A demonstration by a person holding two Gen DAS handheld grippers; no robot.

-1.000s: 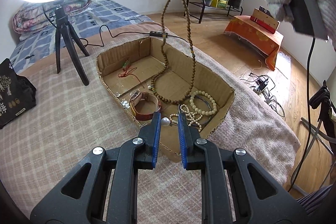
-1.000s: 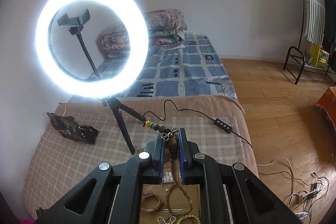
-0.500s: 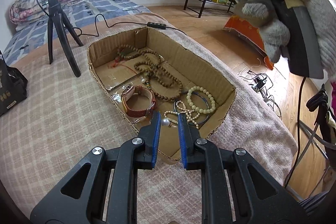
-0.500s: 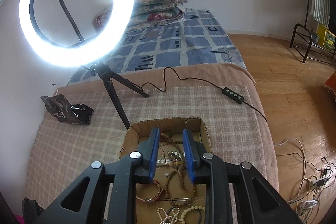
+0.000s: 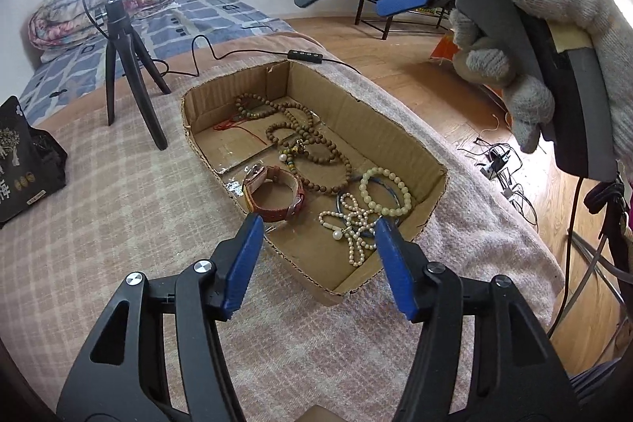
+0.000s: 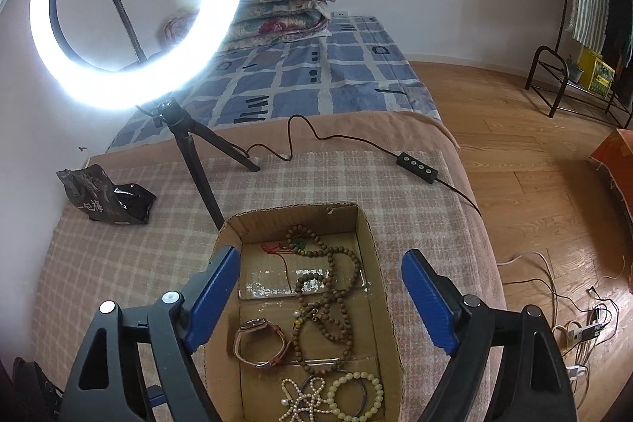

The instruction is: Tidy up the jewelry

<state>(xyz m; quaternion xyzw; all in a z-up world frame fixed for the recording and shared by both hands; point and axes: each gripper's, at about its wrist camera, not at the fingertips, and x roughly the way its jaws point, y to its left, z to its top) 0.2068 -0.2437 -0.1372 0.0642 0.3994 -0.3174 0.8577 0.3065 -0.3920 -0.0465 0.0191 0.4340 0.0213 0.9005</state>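
Observation:
An open cardboard box (image 5: 395, 129) (image 6: 368, 248) lies on the checked blanket. Inside lie a long brown wooden bead necklace (image 5: 316, 149) (image 6: 328, 299), a red-brown leather watch (image 5: 277, 196) (image 6: 259, 343), a pale green bead bracelet (image 5: 385, 190) (image 6: 356, 396), a pearl necklace (image 5: 350, 228) (image 6: 302, 404) and a red cord (image 5: 237, 125). My left gripper (image 5: 318, 244) is open and empty just above the box's near end. My right gripper (image 6: 320, 287) is open and empty, held high over the box; it shows at the top of the left wrist view (image 5: 399, 0).
A ring light on a black tripod (image 5: 122, 54) (image 6: 186, 141) stands left of the box, its cable and remote (image 6: 419, 163) running behind it. A black foil bag (image 5: 23, 161) (image 6: 107, 196) lies at the far left. The bed edge drops to wooden floor with cables (image 6: 573, 323) on the right.
My right gripper let the wooden bead necklace drop into the box and opened wide. My left gripper let go of the pearl necklace and opened too.

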